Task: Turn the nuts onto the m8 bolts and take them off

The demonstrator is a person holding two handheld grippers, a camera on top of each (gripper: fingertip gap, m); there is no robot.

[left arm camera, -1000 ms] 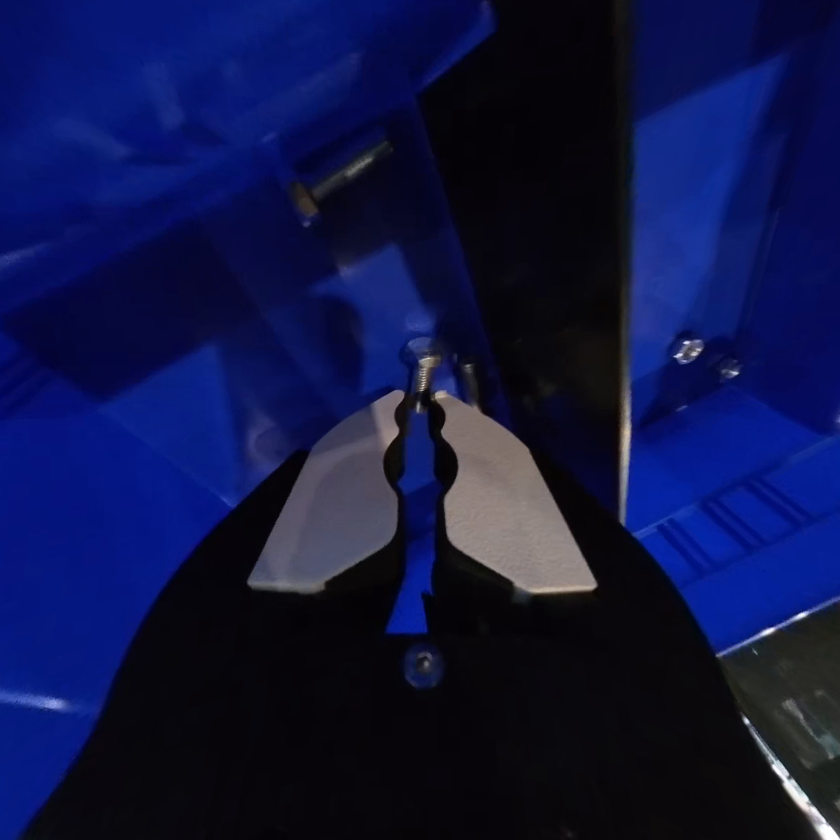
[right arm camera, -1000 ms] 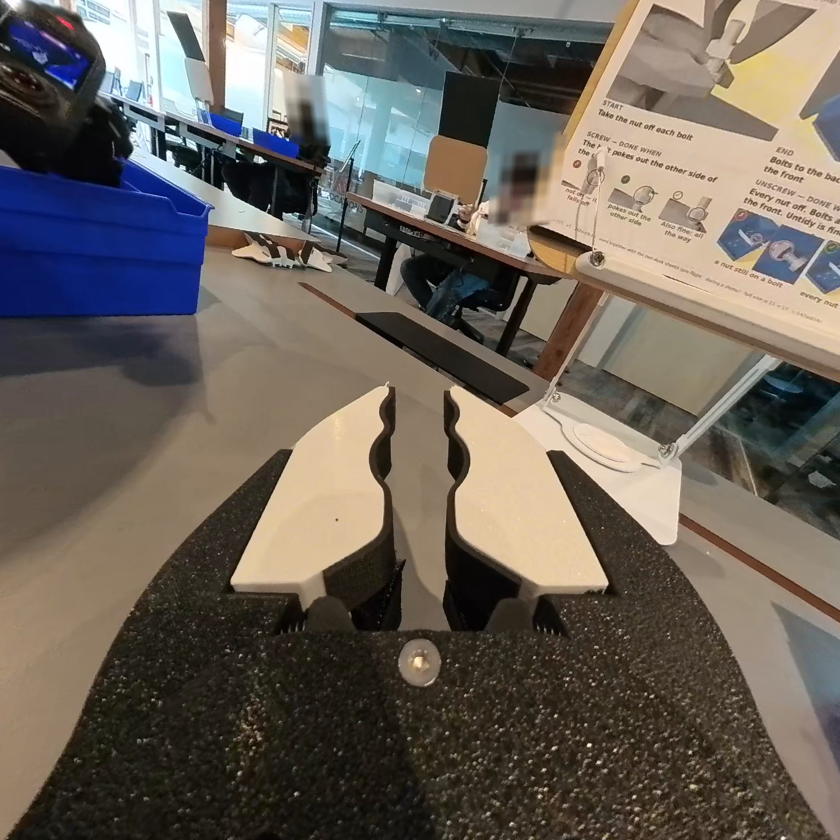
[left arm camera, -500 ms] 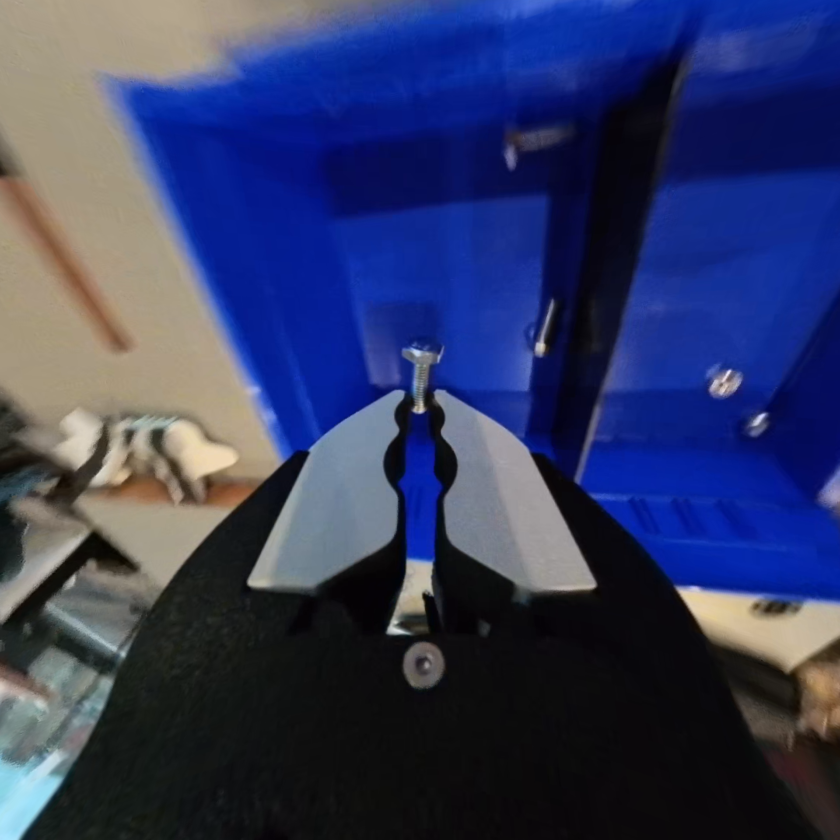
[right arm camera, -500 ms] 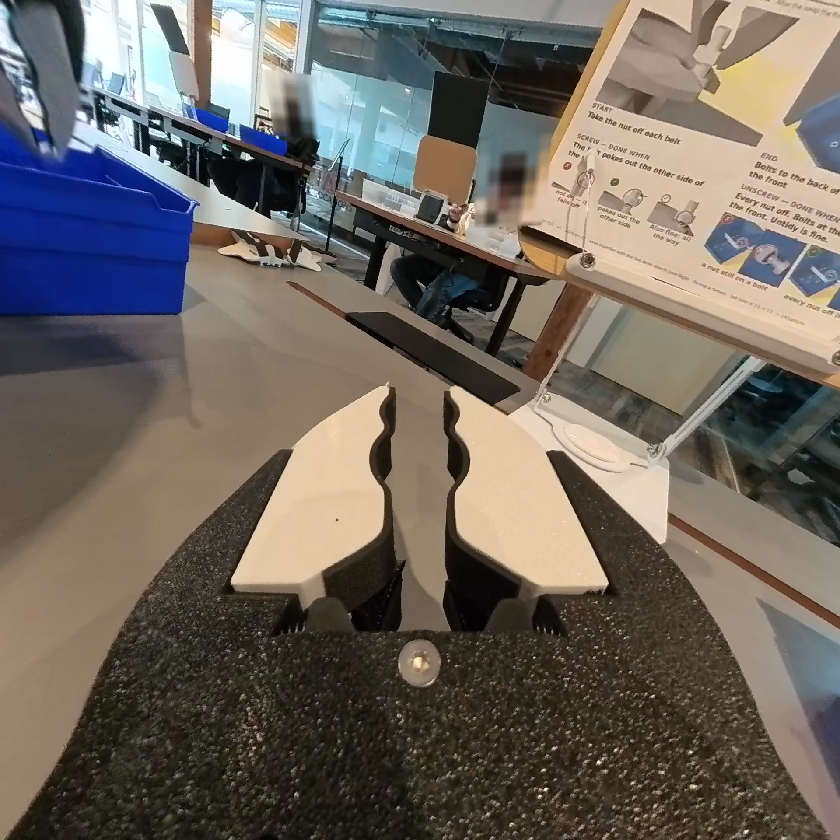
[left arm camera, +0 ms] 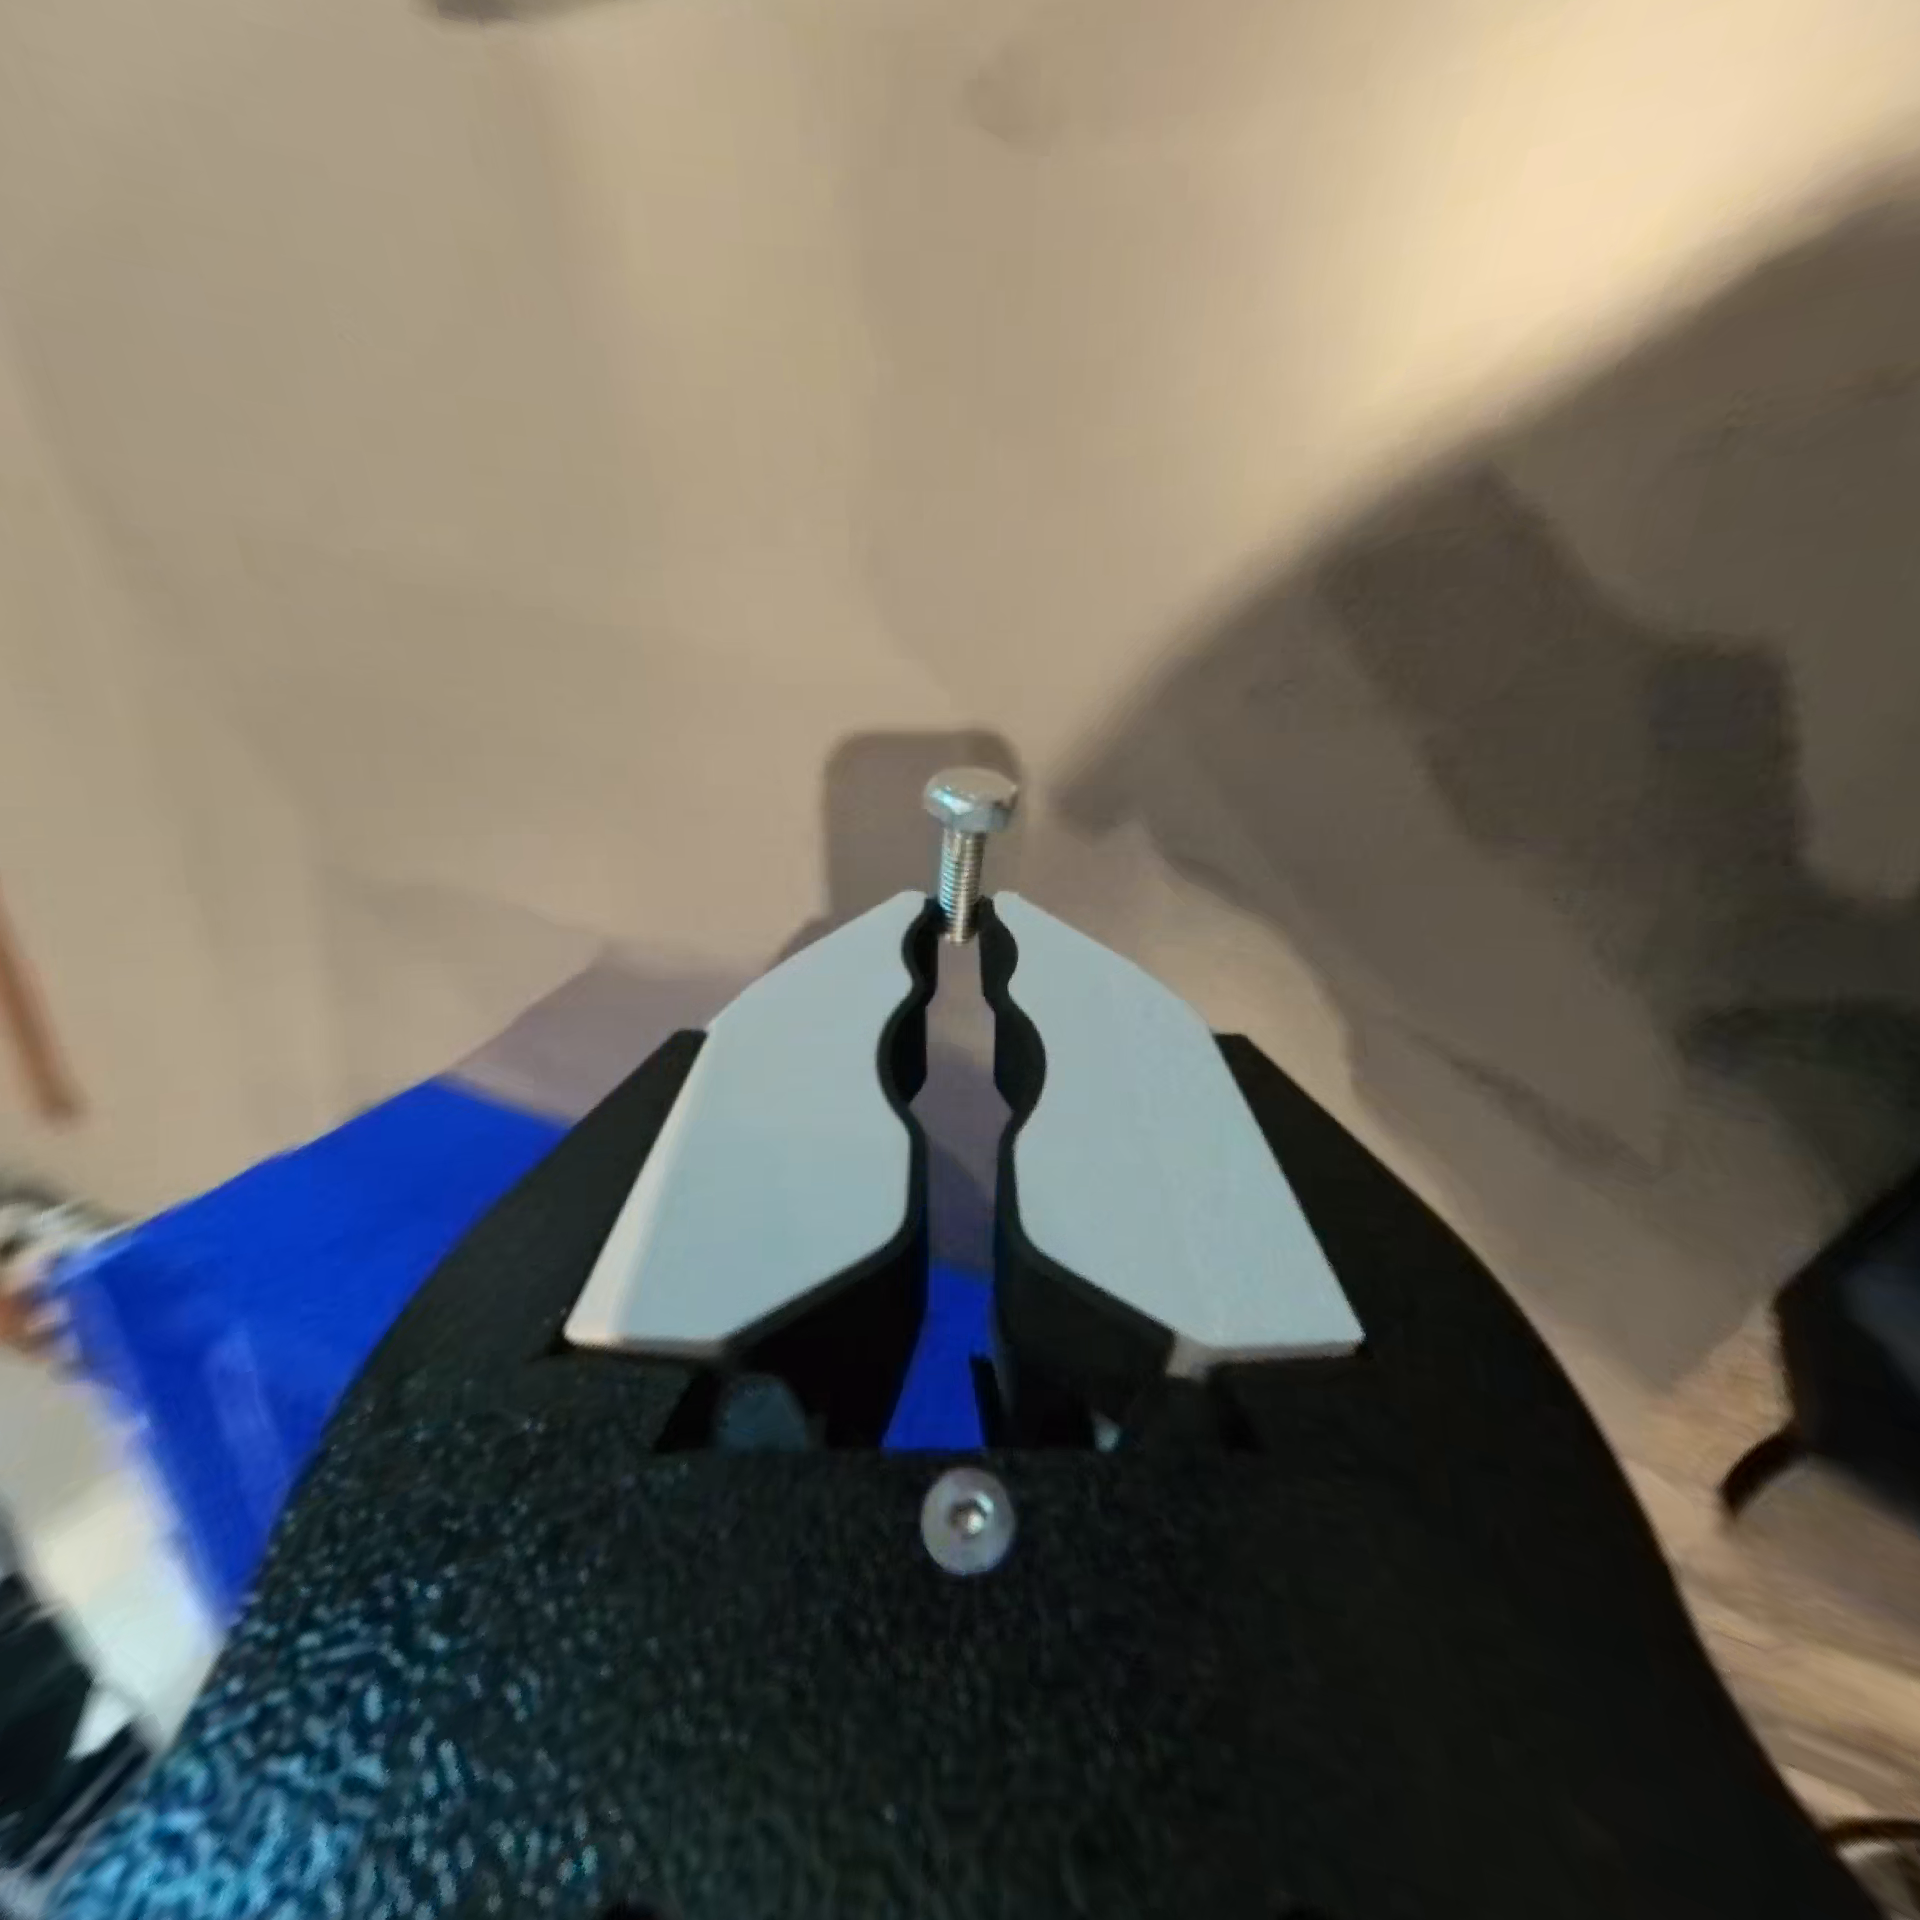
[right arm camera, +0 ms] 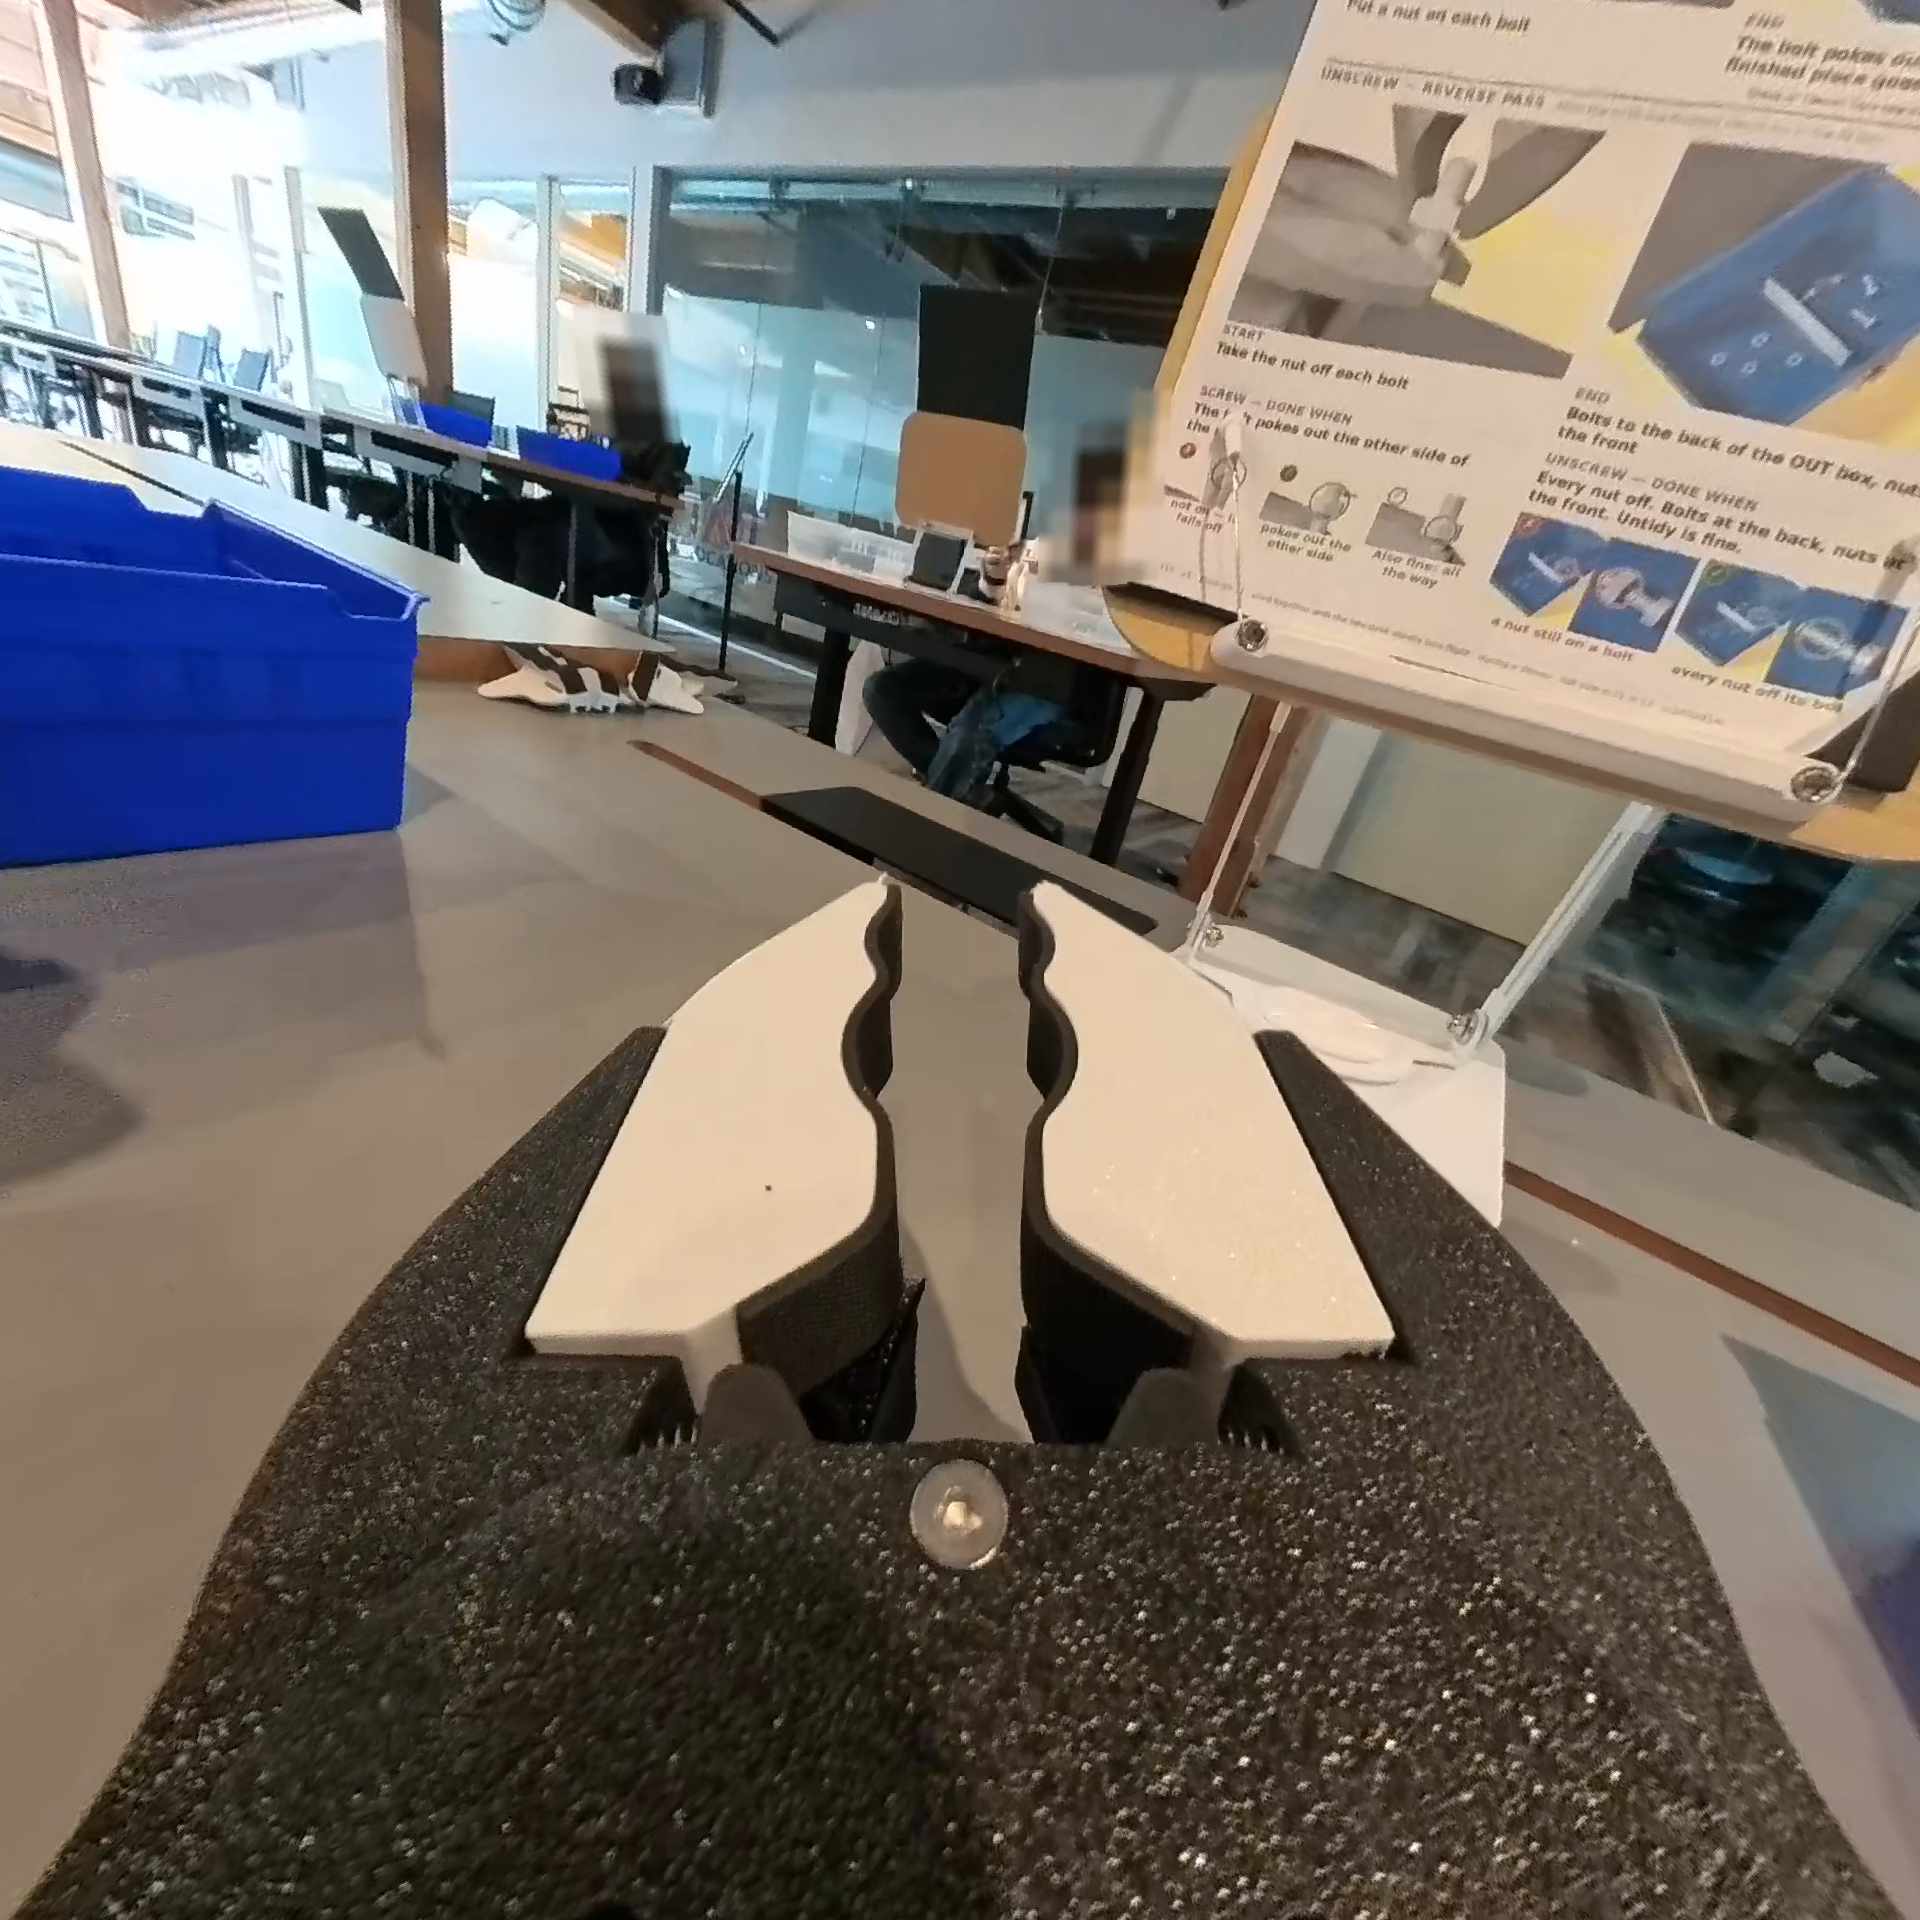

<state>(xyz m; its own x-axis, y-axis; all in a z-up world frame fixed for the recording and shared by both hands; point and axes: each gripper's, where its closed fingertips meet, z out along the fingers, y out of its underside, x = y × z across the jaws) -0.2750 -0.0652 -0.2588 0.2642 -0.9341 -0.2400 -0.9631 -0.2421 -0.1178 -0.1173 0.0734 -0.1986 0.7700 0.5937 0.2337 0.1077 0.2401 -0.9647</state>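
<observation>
Left tongs (left arm camera: 961,914) grip a silver hex-head steel bolt (left arm camera: 966,852) by the thread end, head at 12 o'clock, above the pale grey desk (left arm camera: 520,520); right tongs (right arm camera: 956,925) are open and empty. Risk: the tip-only hold could let the bolt pivot or drop when a nut gets torqued. The white instruction sheet (right arm camera: 1558,364) at 2 o'clock carries print; blue plastic bin (right arm camera: 197,675) at 10, no brands seen.

A silver hex-head bolt (left arm camera: 964,852) stands upright — head on top, threaded shank pointing down — pinched at its lower end between the tips of the left gripper (left arm camera: 962,920). Its thread is bare, and it hangs above a blurred beige tabletop (left arm camera: 520,520).
</observation>
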